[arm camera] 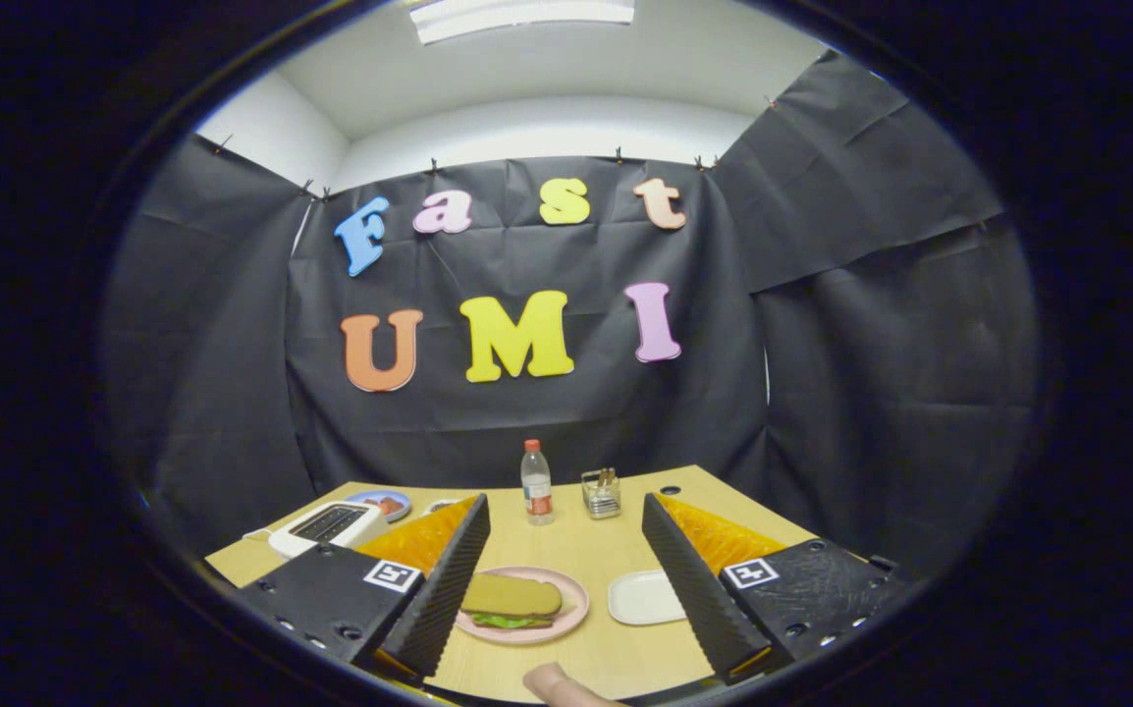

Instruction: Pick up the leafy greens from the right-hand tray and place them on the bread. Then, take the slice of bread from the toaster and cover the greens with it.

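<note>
Here's the sandwich: a slice of bread (512,594) sits on top of the leafy greens (506,620), whose green frill peeks out along the near edge, all of it on a pink plate (574,601) on the wooden table (576,550). The stack lies between the two fingers, closer to the left one, whose ridged inner face overlaps the plate's rim at about nine o'clock from the bread. Below the greens I can't make out a bottom slice for sure.

The gripper (566,653) is spread wide, holding nothing; both fingers stand apart with open tabletop between them, the sandwich just ahead of the tips, touching neither pad.

At three o'clock from the plate, just beside it, lies a white tray (643,597), its far side tucked behind the right finger. Out at ten o'clock from the bread, beyond the left finger, sits the white toaster (329,526), slots facing up. Behind it, a small blue-rimmed dish (382,504) with something reddish on it, too small to tell what.

At twelve o'clock, near the table's far edge, stands a clear bottle (536,482) with a red cap, and just right of it a small glass holder (602,493) with sticks in it. Down at six o'clock, a fingertip (559,683) of the person's hand pokes in at the table's near edge
</note>
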Demonstrator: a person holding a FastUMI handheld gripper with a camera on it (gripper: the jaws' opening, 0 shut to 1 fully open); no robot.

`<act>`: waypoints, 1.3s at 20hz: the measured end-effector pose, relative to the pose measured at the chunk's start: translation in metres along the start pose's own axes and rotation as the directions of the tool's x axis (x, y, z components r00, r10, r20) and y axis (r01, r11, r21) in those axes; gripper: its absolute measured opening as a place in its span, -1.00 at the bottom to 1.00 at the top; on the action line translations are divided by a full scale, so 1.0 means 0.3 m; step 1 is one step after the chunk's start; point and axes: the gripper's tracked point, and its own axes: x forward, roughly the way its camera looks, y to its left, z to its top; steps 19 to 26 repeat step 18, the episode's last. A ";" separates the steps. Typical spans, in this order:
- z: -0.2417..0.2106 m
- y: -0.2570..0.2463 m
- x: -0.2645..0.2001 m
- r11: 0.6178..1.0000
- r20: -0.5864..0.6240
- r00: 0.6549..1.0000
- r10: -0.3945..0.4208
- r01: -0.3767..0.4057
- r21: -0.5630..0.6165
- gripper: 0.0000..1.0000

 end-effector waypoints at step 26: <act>0.092 0.160 -0.210 0.999 0.066 0.997 0.047 -0.047 0.000 0.92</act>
